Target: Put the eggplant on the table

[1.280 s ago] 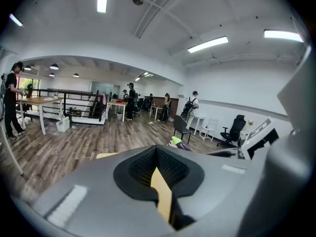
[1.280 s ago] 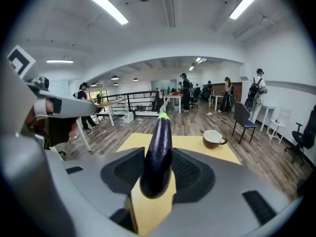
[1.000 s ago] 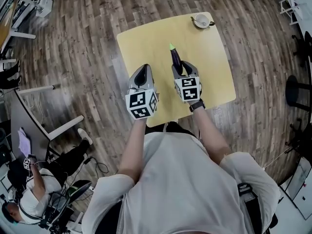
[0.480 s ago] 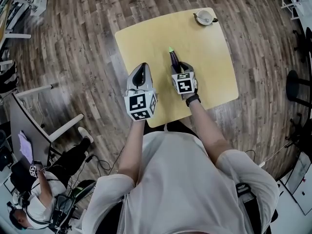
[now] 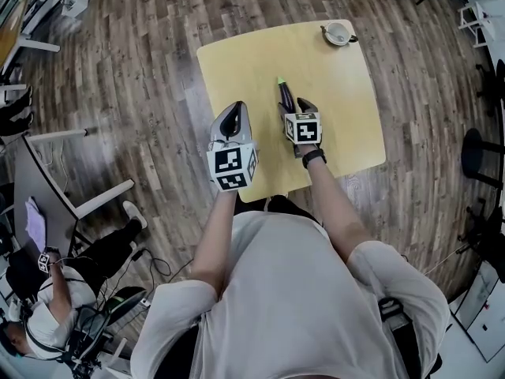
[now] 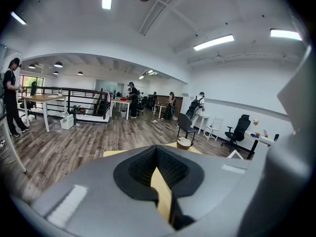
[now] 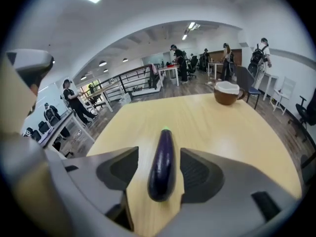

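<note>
Wood floor (image 5: 134, 61), square yellow table (image 5: 245, 61). Left gripper (image 5: 233, 110) over the table's near left part, jaws closed together, empty. Right gripper (image 5: 292, 109) low at the tabletop, jaws opening, pads clear of the eggplant (image 5: 285, 95), which lies on the table between them, green tip pointing away. Far corner: cup (image 5: 338, 33) on a saucer, well apart.

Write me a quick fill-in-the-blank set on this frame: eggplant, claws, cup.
1. The eggplant lies on the table between the right claw's opening jaws, its green tip pointing ____ from the person.
2. The left claw holds ____.
3. The cup stands at the table's ____ right corner.
Missing: away; nothing; far.
</note>
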Motion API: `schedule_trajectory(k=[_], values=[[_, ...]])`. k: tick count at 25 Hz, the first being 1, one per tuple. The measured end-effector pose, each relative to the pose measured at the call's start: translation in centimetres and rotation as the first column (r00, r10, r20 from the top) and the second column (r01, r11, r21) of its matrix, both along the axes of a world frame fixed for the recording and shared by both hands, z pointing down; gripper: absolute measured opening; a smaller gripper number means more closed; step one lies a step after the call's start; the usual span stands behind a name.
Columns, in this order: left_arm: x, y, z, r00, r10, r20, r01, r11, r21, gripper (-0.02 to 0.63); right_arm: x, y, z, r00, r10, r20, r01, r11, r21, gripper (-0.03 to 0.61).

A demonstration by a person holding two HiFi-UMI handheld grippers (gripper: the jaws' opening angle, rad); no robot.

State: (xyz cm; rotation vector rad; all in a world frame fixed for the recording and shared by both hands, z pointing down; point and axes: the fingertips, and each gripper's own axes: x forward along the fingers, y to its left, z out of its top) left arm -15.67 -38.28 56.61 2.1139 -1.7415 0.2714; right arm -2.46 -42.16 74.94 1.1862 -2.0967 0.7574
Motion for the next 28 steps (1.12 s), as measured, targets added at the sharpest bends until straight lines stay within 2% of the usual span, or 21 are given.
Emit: schedule_trajectory(k=[4, 8, 15, 17, 22, 28], values=[[-0.5, 1.6, -1.2, 1.0, -0.021, -0.004, 0.021, 1.0, 0.02, 0.009, 0.0, 0.6, -5.7, 0.999, -0.006, 0.043, 0.001, 0.992, 0.125, 0.24], [-0.8, 3.4, -2.7, 0.998, -0.053, -0.015, 0.054, 0.998, 0.043, 0.009, 0.1, 2.5, -12.4, 0.994, -0.035, 0.1, 0.009, 0.97, 0.244, 0.223], [0.6, 6.1, -6.7, 0.999, -0.05, 0.009, 0.049, 0.989, 0.136, 0.009, 2.4, 6.3, -22.4, 0.989, -0.031, 0.143, -0.039, 0.887, 0.459, 0.128], [1.2, 7.2, -8.1, 0.999, -0.043, 0.024, 0.039, 0.985, 0.165, 0.009, 3.0, 7.5, -24.7, 0.985, -0.044, 0.167, -0.045, 0.868, 0.494, 0.082], [2.8, 9.9, -10.8, 0.999, -0.039, 0.038, 0.03, 0.976, 0.216, 0.009, 4.7, 10.3, -28.9, 0.979, -0.074, 0.189, -0.045, 0.831, 0.555, 0.02], [4.9, 13.6, -12.9, 0.998, -0.031, 0.057, 0.016, 0.967, 0.256, 0.009, 6.5, 14.5, -31.8, 0.987, -0.08, 0.142, -0.029, 0.775, 0.632, 0.011]])
